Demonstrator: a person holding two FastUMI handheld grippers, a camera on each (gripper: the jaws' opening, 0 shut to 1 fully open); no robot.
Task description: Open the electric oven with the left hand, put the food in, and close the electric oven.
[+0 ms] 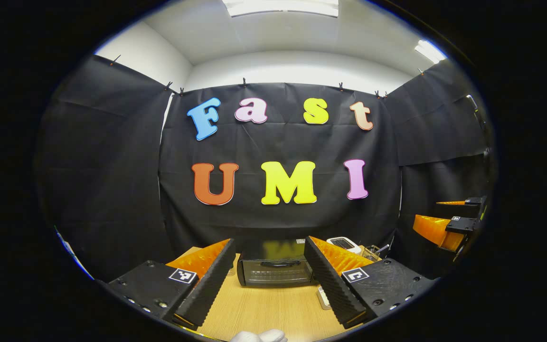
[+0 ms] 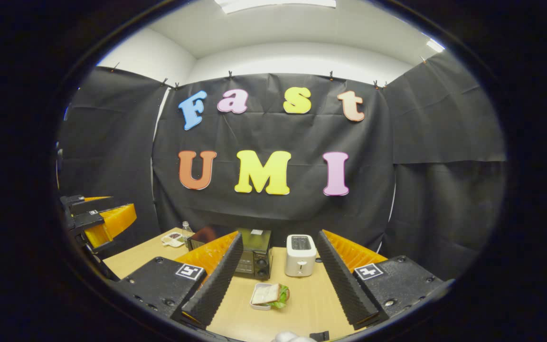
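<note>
The black electric oven (image 1: pixel 273 270) stands on the wooden table (image 1: pixel 264 311) straight ahead in the left gripper view, its door closed and its handle across the top of the glass. My left gripper (image 1: pixel 268 241) is open and empty, a short way in front of the oven. In the right gripper view the food, a sandwich with lettuce on a small white tray (image 2: pixel 268 295), lies on the table between the fingers of my open right gripper (image 2: pixel 279 234), below them. The oven (image 2: pixel 254 259) sits beyond it to the left. The left gripper (image 2: pixel 122 204) hovers at the far left.
A white toaster (image 2: pixel 300 254) stands just right of the oven. A small bottle (image 2: pixel 186 230) and a dish (image 2: pixel 173 239) sit at the table's back left. A glass with utensils (image 1: pixel 373 251) is at the back right. My right gripper (image 1: pixel 425 213) hangs at the right edge.
</note>
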